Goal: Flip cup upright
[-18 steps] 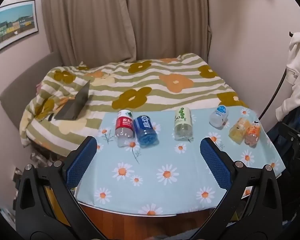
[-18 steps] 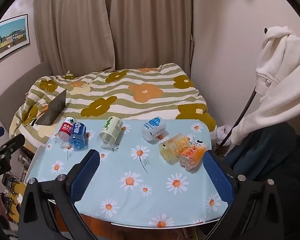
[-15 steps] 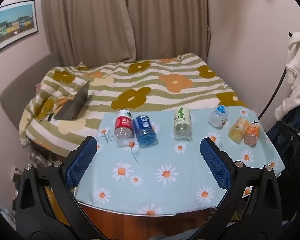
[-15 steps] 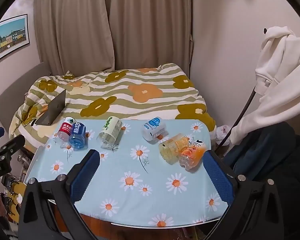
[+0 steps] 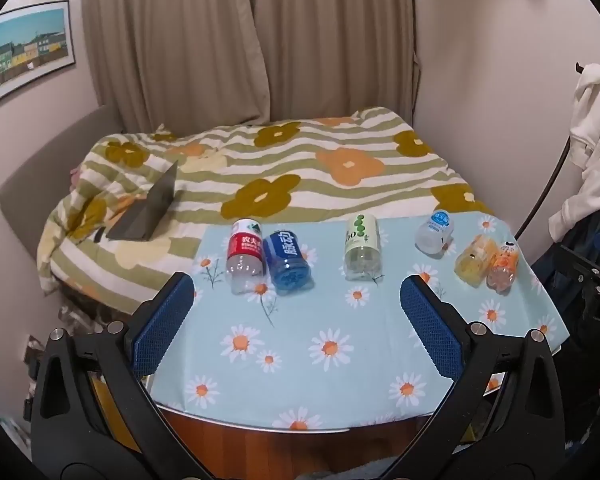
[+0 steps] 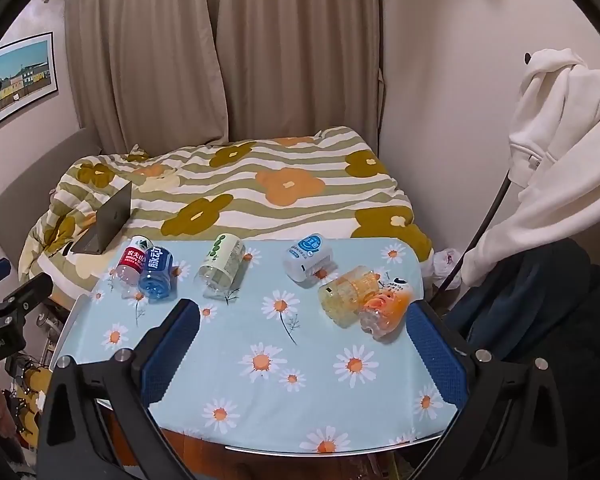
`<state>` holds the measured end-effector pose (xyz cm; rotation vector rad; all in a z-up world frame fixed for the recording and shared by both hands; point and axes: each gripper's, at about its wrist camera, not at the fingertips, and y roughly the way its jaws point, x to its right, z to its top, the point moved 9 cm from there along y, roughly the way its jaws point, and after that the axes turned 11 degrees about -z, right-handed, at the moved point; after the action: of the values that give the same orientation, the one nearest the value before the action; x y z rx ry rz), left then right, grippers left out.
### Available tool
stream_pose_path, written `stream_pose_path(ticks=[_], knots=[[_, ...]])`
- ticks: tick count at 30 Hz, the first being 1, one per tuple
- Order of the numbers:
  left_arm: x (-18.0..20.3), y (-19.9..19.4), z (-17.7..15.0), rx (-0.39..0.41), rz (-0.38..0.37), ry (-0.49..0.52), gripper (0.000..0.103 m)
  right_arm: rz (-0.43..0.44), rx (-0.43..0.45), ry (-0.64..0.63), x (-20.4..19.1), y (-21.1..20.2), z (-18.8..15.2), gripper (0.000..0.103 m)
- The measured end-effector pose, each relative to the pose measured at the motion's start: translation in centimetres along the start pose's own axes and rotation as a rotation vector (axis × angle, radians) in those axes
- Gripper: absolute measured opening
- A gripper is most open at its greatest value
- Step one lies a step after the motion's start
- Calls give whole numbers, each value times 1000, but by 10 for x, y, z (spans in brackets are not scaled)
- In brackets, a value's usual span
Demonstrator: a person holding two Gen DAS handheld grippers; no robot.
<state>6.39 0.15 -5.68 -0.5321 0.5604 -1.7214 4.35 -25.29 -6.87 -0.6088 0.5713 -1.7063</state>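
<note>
Several bottle-cut cups lie on their sides in a row on the daisy-cloth table [image 5: 332, 384]: a red-label cup [image 5: 243, 254], a blue-label cup [image 5: 287, 260], a green-dot cup [image 5: 362, 248], a white cup with a blue label [image 5: 434, 230], a yellow cup [image 5: 474, 264] and an orange cup [image 5: 503, 266]. They also show in the right wrist view: red [image 6: 131, 264], blue [image 6: 155, 272], green-dot [image 6: 222, 264], white [image 6: 308, 256], yellow [image 6: 348, 294], orange [image 6: 386, 306]. My left gripper [image 5: 296, 300] and right gripper [image 6: 304, 328] are open and empty, held above the table's near edge.
A bed with a flowered striped quilt [image 5: 300, 168] stands behind the table, with a laptop [image 5: 148, 208] on it. A white hoodie [image 6: 560, 140] hangs at the right above dark clothes. The left gripper's body [image 6: 4, 316] shows at the left edge of the right wrist view.
Both views have shifted very slightly; the cups have not moved and both grippers stay open.
</note>
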Motion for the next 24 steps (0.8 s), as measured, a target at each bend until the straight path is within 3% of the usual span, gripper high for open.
stream_pose_path(ticks=[24], knots=[[-2,-3,-3,1,12,-13,103,19,-1,1,-18,-4,-2,103]])
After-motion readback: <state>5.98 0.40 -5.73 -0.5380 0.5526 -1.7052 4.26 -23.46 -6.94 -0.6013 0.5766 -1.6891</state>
